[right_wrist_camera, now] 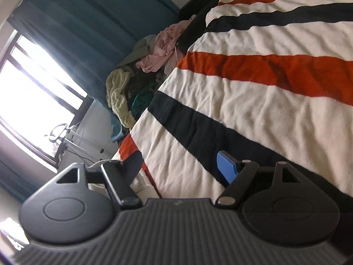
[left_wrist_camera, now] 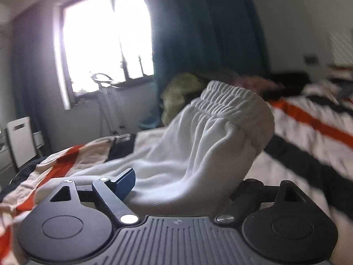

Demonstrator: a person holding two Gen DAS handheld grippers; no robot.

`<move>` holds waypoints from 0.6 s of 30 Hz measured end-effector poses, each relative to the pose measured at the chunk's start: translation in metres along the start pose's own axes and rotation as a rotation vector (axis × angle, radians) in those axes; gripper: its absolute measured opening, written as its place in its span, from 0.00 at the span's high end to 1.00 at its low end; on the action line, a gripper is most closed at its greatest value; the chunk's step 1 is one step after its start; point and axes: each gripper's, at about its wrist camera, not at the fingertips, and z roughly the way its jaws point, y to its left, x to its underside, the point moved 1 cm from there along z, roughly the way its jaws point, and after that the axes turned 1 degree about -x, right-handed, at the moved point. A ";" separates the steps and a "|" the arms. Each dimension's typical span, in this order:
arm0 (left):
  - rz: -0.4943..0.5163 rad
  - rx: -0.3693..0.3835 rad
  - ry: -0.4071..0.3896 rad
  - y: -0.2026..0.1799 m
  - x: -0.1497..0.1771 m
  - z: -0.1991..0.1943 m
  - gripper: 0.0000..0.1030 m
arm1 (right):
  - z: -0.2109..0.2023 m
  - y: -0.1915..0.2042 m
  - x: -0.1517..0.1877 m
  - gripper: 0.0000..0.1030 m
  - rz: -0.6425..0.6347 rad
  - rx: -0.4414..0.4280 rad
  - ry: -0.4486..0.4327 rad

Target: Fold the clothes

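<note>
On the striped blanket (left_wrist_camera: 308,132), white shorts (left_wrist_camera: 198,143) reach its edge.

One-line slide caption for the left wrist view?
Open left gripper around white elastic-waist garment on striped blanket.

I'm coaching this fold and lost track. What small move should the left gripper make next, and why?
Probably close the left gripper on the white garment. Its jaws stand wide with the cloth bunched between them, unpinched, elastic waistband sticking up. The right gripper is open over the striped blanket.

white shorts (left_wrist_camera: 198,145) on a cream blanket (right_wrist_camera: 253,110) (orange and black stripes), teal curtains (left_wrist_camera: 198,33).
</note>
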 end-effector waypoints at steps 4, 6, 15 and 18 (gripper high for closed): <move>0.120 0.083 -0.011 0.034 0.013 -0.033 0.13 | -0.002 0.016 0.014 0.25 -0.065 -0.082 0.069; 0.166 0.093 -0.022 0.048 0.013 -0.054 0.09 | -0.004 0.028 0.024 0.25 -0.116 -0.119 0.119; 0.209 0.048 0.103 0.109 0.037 -0.078 0.05 | 0.024 0.044 0.063 0.25 -0.176 -0.139 0.332; 0.272 -0.024 0.105 0.117 0.048 -0.069 0.05 | 0.038 0.046 0.070 0.25 -0.181 -0.104 0.351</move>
